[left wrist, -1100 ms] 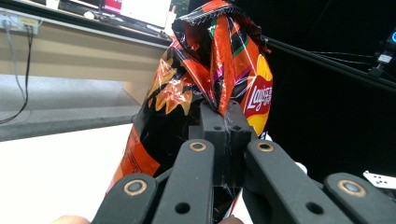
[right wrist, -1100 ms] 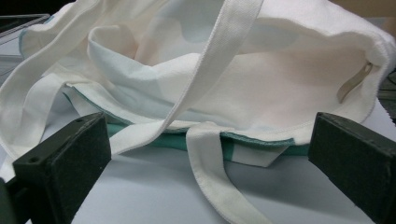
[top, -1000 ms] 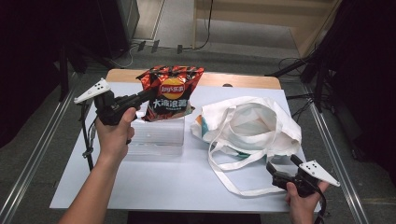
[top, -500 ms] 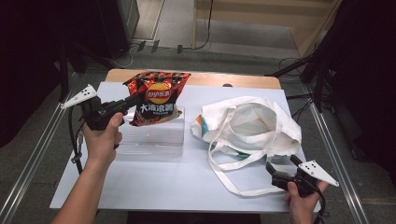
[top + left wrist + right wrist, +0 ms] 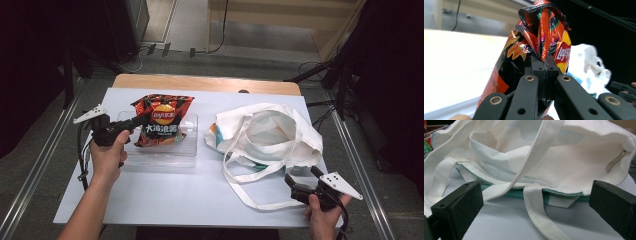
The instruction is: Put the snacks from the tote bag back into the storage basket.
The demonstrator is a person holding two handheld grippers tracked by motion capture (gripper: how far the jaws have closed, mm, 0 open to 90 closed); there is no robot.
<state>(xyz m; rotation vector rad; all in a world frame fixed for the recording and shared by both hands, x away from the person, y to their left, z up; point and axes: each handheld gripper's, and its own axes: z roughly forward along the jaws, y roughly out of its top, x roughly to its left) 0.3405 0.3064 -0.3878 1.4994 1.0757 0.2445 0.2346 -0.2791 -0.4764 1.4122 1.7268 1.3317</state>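
At the left of the table, the left gripper is pinching the crimped edge of the chip bag between jaws pressed tight together, and the bag is hanging over the clear plastic tray. Right of the tray, a white tote bag is lying open with its straps trailing toward the near edge. Just beside those straps, the right gripper is resting low with its jaws spread wide, gripping nothing.
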